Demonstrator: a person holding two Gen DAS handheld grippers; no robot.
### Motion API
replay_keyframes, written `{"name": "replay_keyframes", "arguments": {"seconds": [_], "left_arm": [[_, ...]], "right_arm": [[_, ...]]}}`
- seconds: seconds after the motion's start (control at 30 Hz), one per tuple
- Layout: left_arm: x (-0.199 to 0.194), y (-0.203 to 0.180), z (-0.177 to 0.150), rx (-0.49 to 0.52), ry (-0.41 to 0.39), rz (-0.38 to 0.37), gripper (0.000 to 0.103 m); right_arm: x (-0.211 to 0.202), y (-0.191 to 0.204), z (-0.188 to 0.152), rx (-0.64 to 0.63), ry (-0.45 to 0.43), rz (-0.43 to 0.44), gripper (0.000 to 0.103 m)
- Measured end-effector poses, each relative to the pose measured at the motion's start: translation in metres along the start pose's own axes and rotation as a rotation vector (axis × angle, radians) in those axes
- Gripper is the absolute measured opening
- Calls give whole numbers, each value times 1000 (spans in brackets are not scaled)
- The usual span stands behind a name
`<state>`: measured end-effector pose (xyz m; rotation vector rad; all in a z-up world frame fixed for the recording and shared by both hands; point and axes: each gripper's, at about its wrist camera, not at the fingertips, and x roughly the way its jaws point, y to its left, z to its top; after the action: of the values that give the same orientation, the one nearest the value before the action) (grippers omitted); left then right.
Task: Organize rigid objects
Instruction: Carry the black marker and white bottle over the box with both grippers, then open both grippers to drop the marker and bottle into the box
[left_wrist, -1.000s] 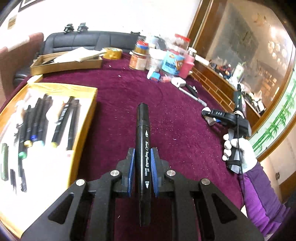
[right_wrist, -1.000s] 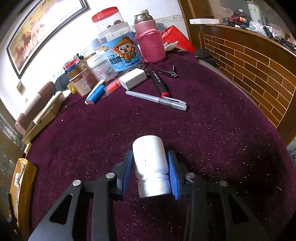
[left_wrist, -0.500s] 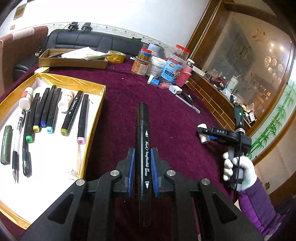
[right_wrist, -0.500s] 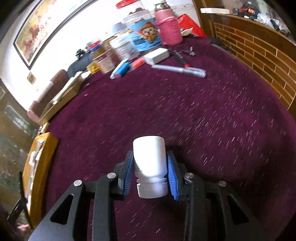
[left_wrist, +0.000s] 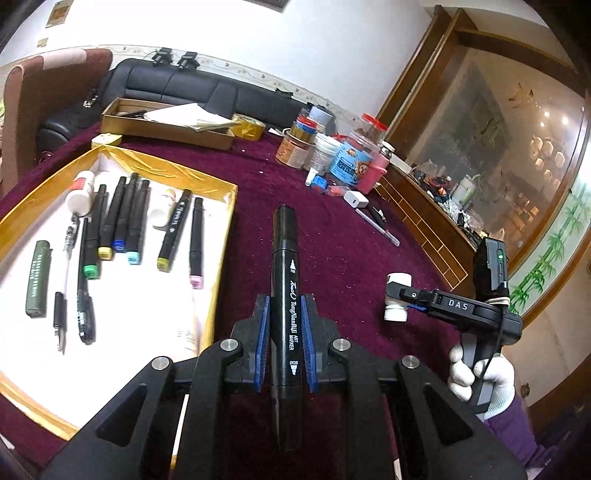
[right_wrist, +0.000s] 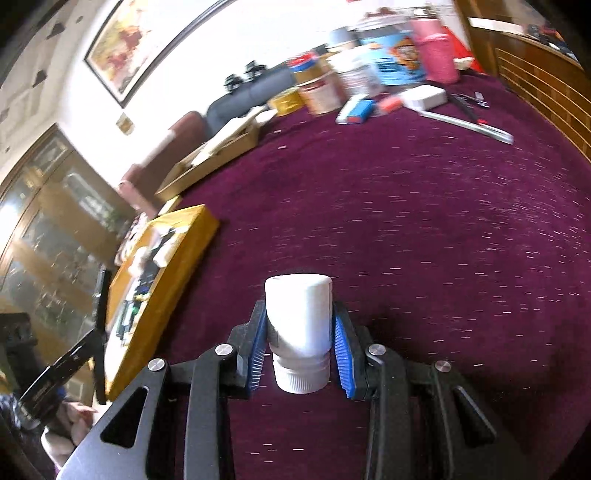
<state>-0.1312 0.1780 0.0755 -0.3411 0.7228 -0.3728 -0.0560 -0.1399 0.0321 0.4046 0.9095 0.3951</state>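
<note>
Here, in the left view, the left tool (left_wrist: 283, 341) is clamping a light, stiff, slick marker (left_wrist: 285, 291) mid-barrel at centre; the tray (left_wrist: 221, 240), upper left, is sitting nearer than before. In the right view, the right tool (right_wrist: 300, 350) is gripping a small rigid bottle (right_wrist: 298, 325) at lower centre, having swung toward the tray (right_wrist: 177, 266).

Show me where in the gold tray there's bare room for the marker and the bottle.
In the gold tray, the white floor is bare nearest the camera, below the pink-capped marker and right of the pens. The far half is crowded. Black marker and white bottle are both gripped.
</note>
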Motion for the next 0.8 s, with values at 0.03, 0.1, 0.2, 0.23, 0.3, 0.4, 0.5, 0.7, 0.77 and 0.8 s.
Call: {"name": "replay_keyframes", "arguments": {"seconds": [0.03,0.1,0.2,0.23,0.3,0.4,0.5,0.7,0.77,0.8], "left_arm": [[-2,3,0,-4,-3,4,14],[-8,11,0,-19,-11,16,14],[-16,30,3,-59,-21,48,14],[-19,40,4,-79,-27,63,14],[-27,56,4,-114,-40,92,14],[-38,84,3,-170,-59,143,14],[-47,111,2,-225,-73,197,14],[-48,137,6,-252,-72,276,14],[-46,144,8,-252,-70,303,14],[-46,147,7,-251,-67,323,14]], "right_arm": [[2,7,1,-6,7,22,30],[7,20,2,-17,19,62,30],[16,42,1,-35,49,117,30],[20,51,0,-44,61,135,30],[29,69,-1,-65,85,164,30],[44,97,-4,-98,128,211,30],[60,126,-9,-133,170,249,30],[86,182,-19,-208,231,294,30],[96,200,-22,-229,251,303,30],[101,208,-23,-239,260,305,30]]}}
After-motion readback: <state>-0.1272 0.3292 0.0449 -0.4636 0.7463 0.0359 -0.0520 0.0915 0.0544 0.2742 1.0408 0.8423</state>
